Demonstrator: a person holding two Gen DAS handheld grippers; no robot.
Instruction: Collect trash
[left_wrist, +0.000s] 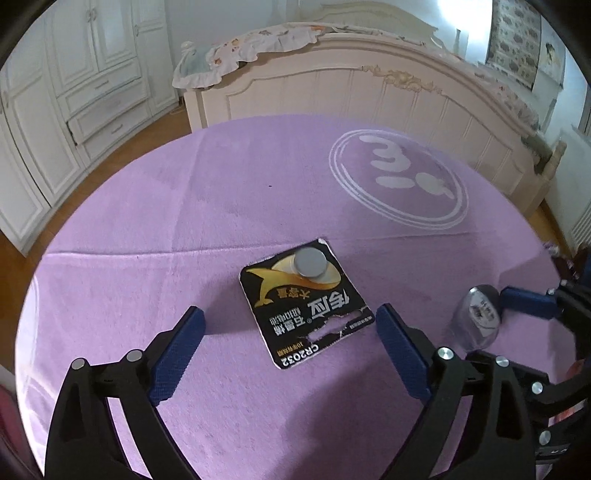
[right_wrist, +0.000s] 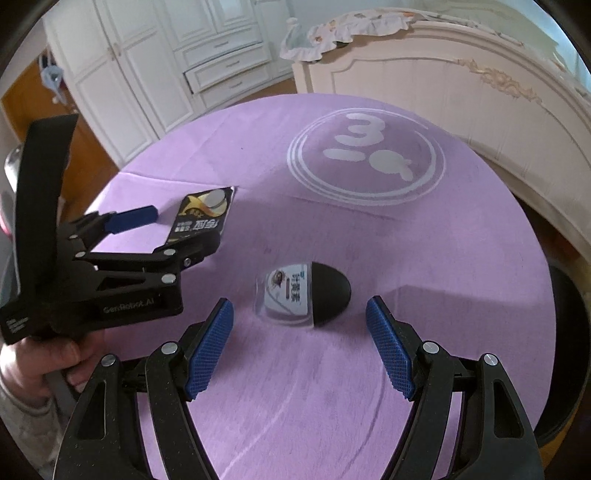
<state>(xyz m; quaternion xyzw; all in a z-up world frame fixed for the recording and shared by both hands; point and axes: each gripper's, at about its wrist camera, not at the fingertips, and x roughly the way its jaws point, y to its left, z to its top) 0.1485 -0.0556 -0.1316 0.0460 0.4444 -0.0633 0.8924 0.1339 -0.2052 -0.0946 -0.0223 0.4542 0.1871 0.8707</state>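
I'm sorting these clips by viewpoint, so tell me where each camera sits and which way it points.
Left wrist: on the left gripper, angled down at the battery card on the purple tablecloth; its own open fingers show, and the right gripper's tip.
Right wrist: on the right gripper, angled down at the small bottle; its own open fingers show, plus the left gripper and the hand holding it.
Shared: card, bottle, tablecloth, bed behind.
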